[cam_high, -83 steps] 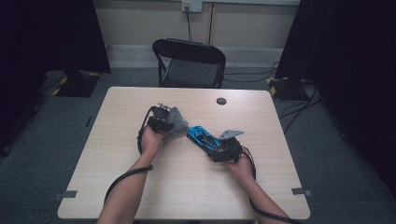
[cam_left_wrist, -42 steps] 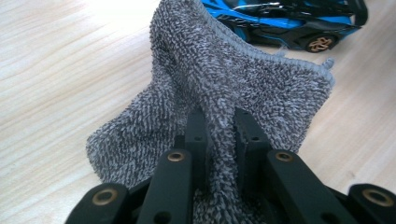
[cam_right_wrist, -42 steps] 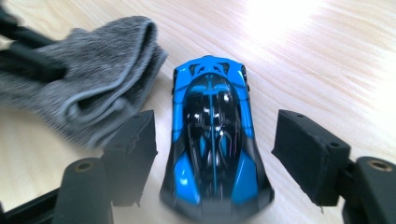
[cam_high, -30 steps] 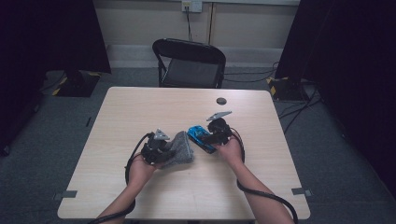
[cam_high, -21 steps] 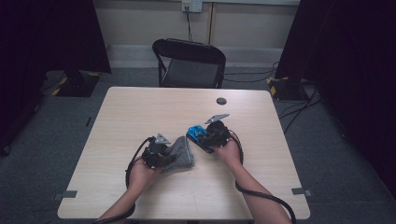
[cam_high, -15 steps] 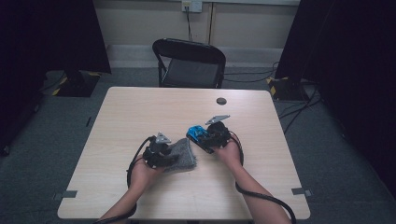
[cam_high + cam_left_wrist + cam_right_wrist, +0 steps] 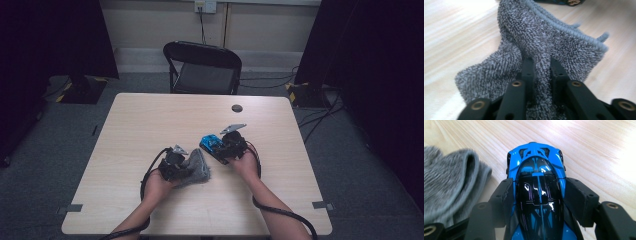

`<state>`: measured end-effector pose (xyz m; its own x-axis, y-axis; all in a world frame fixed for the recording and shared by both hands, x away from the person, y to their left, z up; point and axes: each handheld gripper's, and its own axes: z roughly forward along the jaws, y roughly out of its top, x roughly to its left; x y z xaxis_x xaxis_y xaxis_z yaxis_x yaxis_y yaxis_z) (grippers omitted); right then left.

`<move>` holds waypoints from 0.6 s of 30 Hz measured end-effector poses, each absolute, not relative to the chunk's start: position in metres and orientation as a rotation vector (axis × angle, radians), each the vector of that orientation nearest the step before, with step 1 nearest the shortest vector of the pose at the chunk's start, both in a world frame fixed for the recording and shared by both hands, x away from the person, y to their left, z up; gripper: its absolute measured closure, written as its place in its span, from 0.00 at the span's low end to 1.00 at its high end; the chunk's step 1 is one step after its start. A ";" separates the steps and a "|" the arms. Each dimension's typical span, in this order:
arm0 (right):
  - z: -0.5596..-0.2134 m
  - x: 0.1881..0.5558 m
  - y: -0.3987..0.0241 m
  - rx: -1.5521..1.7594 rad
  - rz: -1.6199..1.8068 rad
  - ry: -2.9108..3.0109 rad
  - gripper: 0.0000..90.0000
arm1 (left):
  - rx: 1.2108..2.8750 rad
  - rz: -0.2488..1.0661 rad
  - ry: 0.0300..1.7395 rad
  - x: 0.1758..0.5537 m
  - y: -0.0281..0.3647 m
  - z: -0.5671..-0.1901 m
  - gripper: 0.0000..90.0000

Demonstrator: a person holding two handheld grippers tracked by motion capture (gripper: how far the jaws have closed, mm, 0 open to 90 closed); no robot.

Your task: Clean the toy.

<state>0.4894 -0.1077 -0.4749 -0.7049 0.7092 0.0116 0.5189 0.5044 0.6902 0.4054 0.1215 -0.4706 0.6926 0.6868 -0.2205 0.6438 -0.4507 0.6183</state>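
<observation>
The left gripper (image 7: 539, 75) jaws pinch the grey terry cloth (image 7: 541, 42) for wiping; beside the cloth, the right gripper (image 7: 539, 202) jaws clamp the blue toy car (image 7: 537, 182), steadying it.

Cloth (image 7: 197, 167) left of toy car (image 7: 212, 144), on table (image 7: 150, 125)

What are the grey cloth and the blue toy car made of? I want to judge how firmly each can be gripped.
Grey cloth: looks like terry towelling, matt, with a looped pile and a stitched hem; soft, bunched between the jaws. Blue toy car: glossy hard shell with sharp highlights, probably painted plastic or die-cast metal; the look does not settle which.
</observation>
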 end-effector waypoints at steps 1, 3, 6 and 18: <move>-0.474 0.489 -0.107 1.031 0.989 2.478 0.46 | 2.198 0.059 0.978 0.401 0.116 -0.466 0.88; -0.474 0.489 -0.107 1.020 0.984 2.483 0.46 | 2.219 0.064 0.878 0.390 0.102 -0.456 0.88; -0.475 0.490 -0.109 1.029 1.001 2.487 0.46 | 2.248 0.051 0.783 0.381 0.083 -0.451 0.87; -0.474 0.490 -0.110 1.022 0.994 2.496 0.46 | 2.347 -0.005 0.732 0.406 0.046 -0.474 0.86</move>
<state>0.4897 -0.1096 -0.4741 -0.7160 0.6980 0.0122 0.5155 0.5168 0.6835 0.4062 0.0464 -0.4736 0.8425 0.5035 -0.1914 0.5060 -0.6179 0.6018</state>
